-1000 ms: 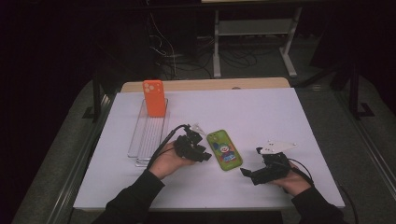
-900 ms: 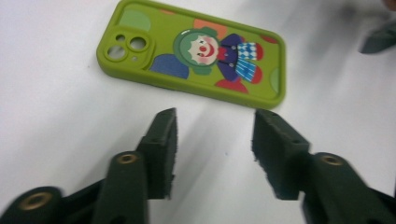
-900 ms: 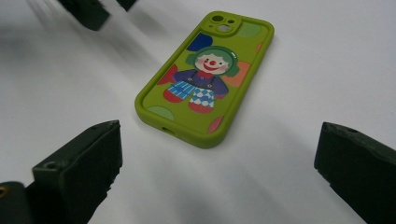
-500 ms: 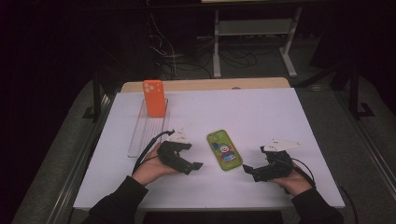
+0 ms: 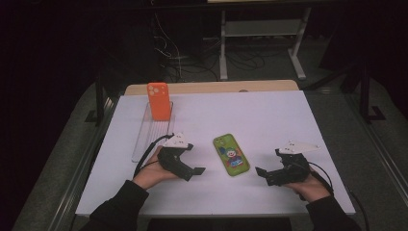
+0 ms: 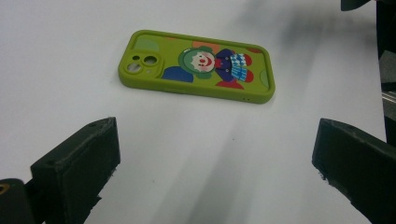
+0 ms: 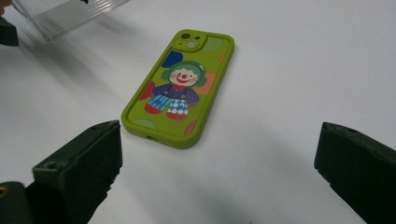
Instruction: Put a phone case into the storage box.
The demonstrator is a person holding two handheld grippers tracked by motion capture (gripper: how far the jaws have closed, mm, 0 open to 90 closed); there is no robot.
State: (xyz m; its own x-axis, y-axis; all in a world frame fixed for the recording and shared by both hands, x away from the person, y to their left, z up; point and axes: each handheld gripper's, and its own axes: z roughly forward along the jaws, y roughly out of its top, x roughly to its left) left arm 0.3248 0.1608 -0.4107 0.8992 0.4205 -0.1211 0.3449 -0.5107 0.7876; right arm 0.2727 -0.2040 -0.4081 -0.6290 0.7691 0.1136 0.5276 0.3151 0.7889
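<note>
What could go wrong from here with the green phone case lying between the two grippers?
The green clown-printed phone case lies flat on the smooth white table, so jaws closing on its low rounded edges may slip or push it along.

The left gripper and right gripper face each other across it, both open; reaching together, they could collide.

A wide left-hand swing might hit the clear ridged tray.

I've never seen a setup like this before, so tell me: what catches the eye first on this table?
The green phone case with a clown picture stands out most, lying flat near the middle of the white table between the two hands. An orange phone case stands upright at the far end of a clear ribbed tray on the left. On either side of the green case, the left hand-held gripper and the right hand-held gripper point toward it, jaws open.
</note>
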